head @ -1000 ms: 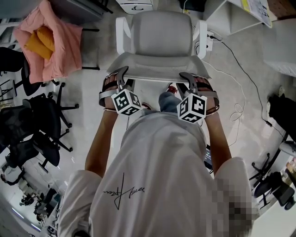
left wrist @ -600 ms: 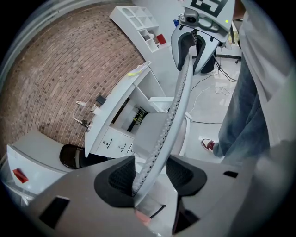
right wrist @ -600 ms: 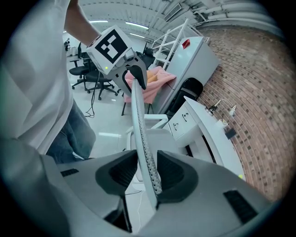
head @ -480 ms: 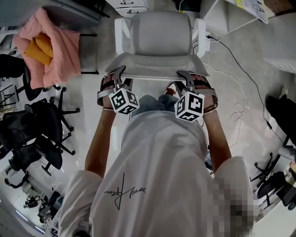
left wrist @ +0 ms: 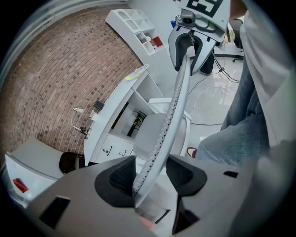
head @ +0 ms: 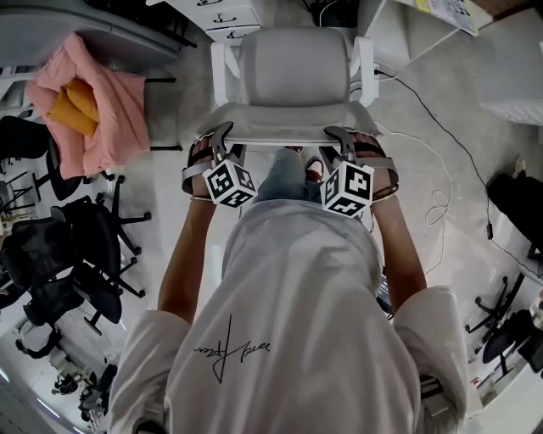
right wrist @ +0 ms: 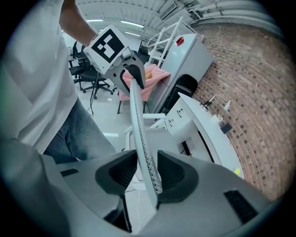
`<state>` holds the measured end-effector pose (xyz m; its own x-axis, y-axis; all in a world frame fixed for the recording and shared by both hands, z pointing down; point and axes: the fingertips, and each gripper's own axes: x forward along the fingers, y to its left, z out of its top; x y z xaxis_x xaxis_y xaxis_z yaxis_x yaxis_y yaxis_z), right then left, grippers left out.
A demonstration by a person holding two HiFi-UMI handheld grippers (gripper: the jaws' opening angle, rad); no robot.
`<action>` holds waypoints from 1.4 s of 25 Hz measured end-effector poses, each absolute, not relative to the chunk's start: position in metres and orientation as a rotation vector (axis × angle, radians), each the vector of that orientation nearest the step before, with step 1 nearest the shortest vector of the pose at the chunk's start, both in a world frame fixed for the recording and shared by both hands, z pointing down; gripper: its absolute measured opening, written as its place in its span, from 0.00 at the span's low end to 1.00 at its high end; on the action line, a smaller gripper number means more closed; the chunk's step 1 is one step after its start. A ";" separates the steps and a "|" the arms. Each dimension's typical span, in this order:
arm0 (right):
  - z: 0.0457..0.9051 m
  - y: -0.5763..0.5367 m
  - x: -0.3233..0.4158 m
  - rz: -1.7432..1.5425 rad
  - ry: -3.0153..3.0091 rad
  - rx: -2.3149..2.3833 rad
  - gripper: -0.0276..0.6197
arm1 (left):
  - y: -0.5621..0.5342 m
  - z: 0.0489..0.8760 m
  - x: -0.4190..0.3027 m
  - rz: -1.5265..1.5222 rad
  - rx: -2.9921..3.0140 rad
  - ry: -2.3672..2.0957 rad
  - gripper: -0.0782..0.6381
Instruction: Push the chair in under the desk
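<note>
A white office chair [head: 293, 63] stands in front of me in the head view, its seat facing away and its backrest top rim [head: 284, 129] nearest me. My left gripper [head: 222, 138] is shut on the left part of that rim, my right gripper [head: 343, 138] on the right part. In the left gripper view the perforated rim [left wrist: 159, 139] runs between the two dark pads [left wrist: 121, 177]. In the right gripper view the rim [right wrist: 141, 139] likewise passes between the pads [right wrist: 169, 172]. The white desk [right wrist: 208, 132] stands beyond the chair, against a brick wall.
A chair draped in pink cloth [head: 89, 102] stands to the left, with black office chairs [head: 68, 246] below it. White drawer units [head: 225, 13] sit ahead at left. Cables [head: 434, 174] trail over the floor at right. My jeans-clad leg [head: 284, 174] is right behind the backrest.
The chair has rolled forward with both grippers on its backrest. The floor and the pink-draped chair have slid down the view, the drawers have come into sight, and my leg has stepped forward.
</note>
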<state>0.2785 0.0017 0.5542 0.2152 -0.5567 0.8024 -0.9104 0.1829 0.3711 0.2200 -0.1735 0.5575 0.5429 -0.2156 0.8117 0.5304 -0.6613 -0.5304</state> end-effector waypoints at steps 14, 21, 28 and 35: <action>0.553 0.016 0.308 0.483 -1.422 1.535 0.28 | -0.161 0.557 0.255 -1.117 -1.972 -0.297 0.39; 0.552 0.016 0.318 0.474 -1.380 1.564 0.29 | -0.162 0.555 0.270 -1.093 -1.967 -0.316 0.39; 0.553 0.018 0.332 0.495 -1.354 1.587 0.30 | -0.161 0.556 0.288 -1.073 -1.957 -0.342 0.39; 0.553 0.021 0.353 0.501 -1.314 1.617 0.31 | -0.159 0.556 0.311 -1.048 -1.955 -0.361 0.39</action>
